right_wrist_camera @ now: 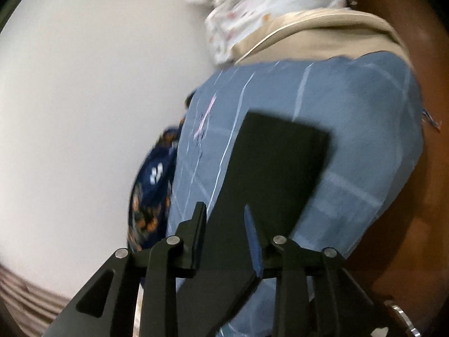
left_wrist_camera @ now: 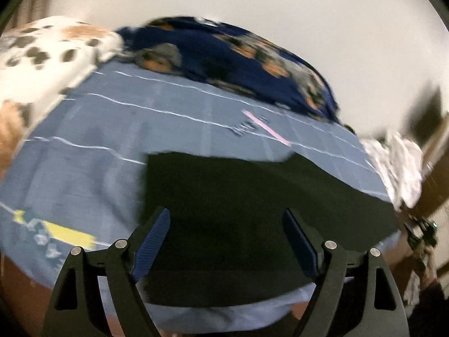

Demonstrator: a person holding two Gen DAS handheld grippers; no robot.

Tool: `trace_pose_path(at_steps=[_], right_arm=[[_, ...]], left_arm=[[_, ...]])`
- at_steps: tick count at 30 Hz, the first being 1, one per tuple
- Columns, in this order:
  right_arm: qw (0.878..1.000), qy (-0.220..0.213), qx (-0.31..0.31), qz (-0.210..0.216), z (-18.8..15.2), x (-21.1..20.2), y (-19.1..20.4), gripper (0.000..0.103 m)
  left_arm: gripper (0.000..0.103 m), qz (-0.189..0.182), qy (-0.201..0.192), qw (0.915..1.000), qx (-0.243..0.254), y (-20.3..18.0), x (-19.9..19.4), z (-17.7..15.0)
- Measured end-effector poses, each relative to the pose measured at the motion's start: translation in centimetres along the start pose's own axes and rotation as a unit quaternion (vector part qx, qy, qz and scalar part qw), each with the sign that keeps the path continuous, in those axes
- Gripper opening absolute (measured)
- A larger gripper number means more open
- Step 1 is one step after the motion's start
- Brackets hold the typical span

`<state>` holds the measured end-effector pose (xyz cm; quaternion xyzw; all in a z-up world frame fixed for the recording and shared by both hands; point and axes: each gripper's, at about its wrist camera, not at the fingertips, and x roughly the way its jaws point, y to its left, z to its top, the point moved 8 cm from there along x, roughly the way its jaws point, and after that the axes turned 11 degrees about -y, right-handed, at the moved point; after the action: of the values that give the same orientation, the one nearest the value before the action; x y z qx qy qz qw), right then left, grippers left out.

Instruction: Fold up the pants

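Black pants lie folded flat as a dark rectangle on a blue bedsheet. My left gripper hangs above the pants' near part, jaws wide apart, nothing between them. In the right wrist view the same pants stretch away from the fingers. My right gripper sits over their near end, jaws apart with a moderate gap; whether the fingers touch the cloth is unclear.
A navy floral blanket and a white spotted plush lie at the bed's far side. White patterned cloth is piled at the right. A beige mattress edge and brown floor show beside the sheet.
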<state>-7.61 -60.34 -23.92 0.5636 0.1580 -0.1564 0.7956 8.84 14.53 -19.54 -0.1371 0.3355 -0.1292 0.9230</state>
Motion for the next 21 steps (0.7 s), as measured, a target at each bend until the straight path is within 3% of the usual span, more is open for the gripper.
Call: trace_pose_path(at_steps=[3, 6, 15, 21], right_arm=[[0.999, 0.017, -0.029, 0.0, -1.6, 0.6, 1.1, 0.028], [0.999, 0.009, -0.033, -0.007, -1.5, 0.4, 0.7, 0.029], [0.993, -0.072, 0.086, -0.026, 2.8, -3.0, -6.4, 0.033], [0.99, -0.089, 0.107, -0.032, 4.2, -3.7, -8.4, 0.034]], left_arm=[[0.082, 0.032, -0.003, 0.9994, 0.01, 2.1, -0.8, 0.5], [0.082, 0.024, -0.007, 0.9996, -0.015, 2.5, -1.4, 0.6], [0.082, -0.041, 0.046, 0.9966, 0.054, -5.7, 2.2, -1.4], [0.082, -0.027, 0.077, 0.992, 0.096, -7.4, 4.7, -3.9]])
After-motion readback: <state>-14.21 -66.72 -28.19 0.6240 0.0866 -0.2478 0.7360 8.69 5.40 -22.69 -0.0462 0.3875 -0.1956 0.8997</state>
